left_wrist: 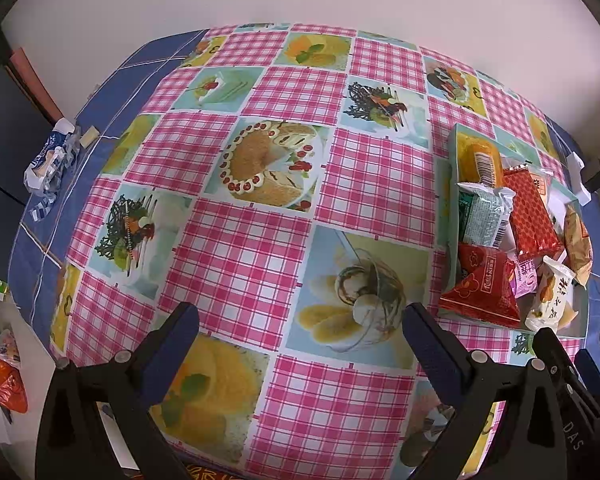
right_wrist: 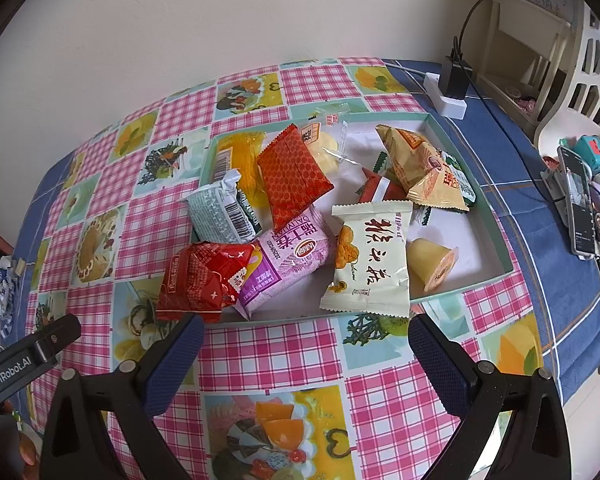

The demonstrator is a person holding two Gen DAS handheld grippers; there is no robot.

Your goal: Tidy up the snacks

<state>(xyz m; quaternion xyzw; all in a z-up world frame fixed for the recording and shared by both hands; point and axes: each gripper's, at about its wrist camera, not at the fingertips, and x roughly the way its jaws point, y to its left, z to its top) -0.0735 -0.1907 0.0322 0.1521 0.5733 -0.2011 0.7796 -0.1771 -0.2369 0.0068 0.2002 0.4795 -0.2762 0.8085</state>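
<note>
A shallow green-rimmed box [right_wrist: 500, 240] holds several snack packets: a cream packet [right_wrist: 368, 256], a purple packet [right_wrist: 288, 264], a red crinkled packet [right_wrist: 200, 280] over the near-left rim, an orange-red packet [right_wrist: 292, 176], a grey-green packet [right_wrist: 220, 216], a jelly cup [right_wrist: 432, 260]. The box also shows at the right of the left wrist view [left_wrist: 444, 208]. My right gripper [right_wrist: 306, 356] is open and empty, just short of the box's near edge. My left gripper [left_wrist: 300, 340] is open and empty over the tablecloth, left of the box.
A pink checked tablecloth [left_wrist: 260, 240] covers the table. A crumpled blue-white wrapper [left_wrist: 50, 160] lies at the far left edge. A white power strip with a black charger [right_wrist: 452, 88], a phone [right_wrist: 578, 208] and small items sit to the right.
</note>
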